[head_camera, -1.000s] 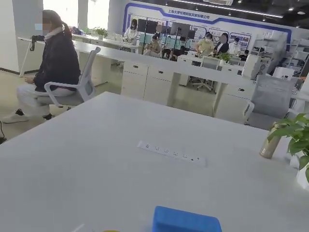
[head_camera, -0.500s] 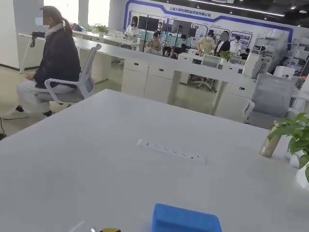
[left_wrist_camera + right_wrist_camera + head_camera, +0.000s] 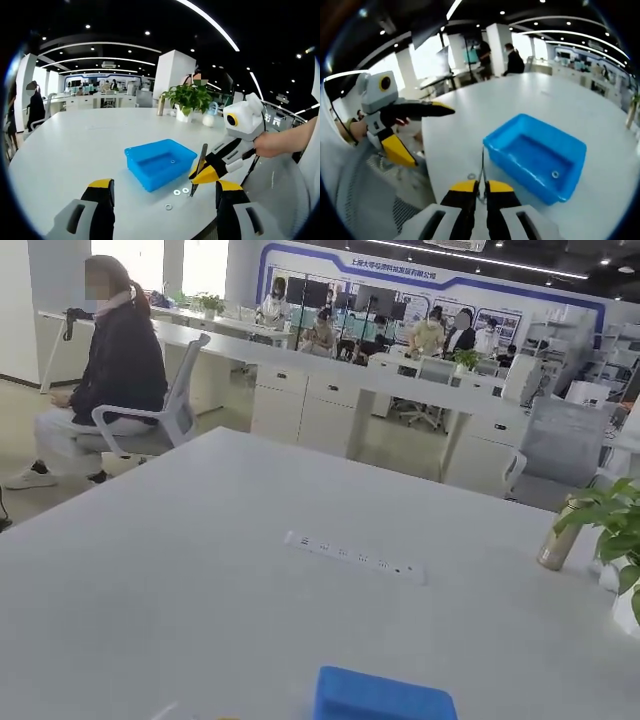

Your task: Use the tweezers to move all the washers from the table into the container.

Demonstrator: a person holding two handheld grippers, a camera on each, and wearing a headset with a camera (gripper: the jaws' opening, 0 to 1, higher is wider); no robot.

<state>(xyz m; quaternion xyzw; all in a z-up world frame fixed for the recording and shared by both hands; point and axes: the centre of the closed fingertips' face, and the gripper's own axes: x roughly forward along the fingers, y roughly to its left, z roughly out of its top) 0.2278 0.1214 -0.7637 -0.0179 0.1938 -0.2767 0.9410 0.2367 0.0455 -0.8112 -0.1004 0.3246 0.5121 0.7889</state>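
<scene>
The blue container [image 3: 159,162] sits on the white table [image 3: 75,150] with one washer [image 3: 172,161] inside it. Three small washers [image 3: 176,192] lie on the table just in front of it. My right gripper [image 3: 220,161] comes in from the right, shut on the tweezers [image 3: 200,167], whose tips point down beside the washers. In the right gripper view my right gripper [image 3: 481,189] clamps the tweezers [image 3: 481,167] near a washer [image 3: 471,176], with the container [image 3: 535,155] to the right. My left gripper [image 3: 165,200] is open and holds nothing.
A power strip [image 3: 355,556] lies mid-table beyond the container [image 3: 385,702]. A potted plant [image 3: 610,530] and a bottle [image 3: 558,538] stand at the right edge. A person sits on a chair [image 3: 150,420] to the far left. Desks and people fill the background.
The head camera has shifted slightly. A yellow gripper tip that showed at the bottom edge half a second ago is out of the frame now.
</scene>
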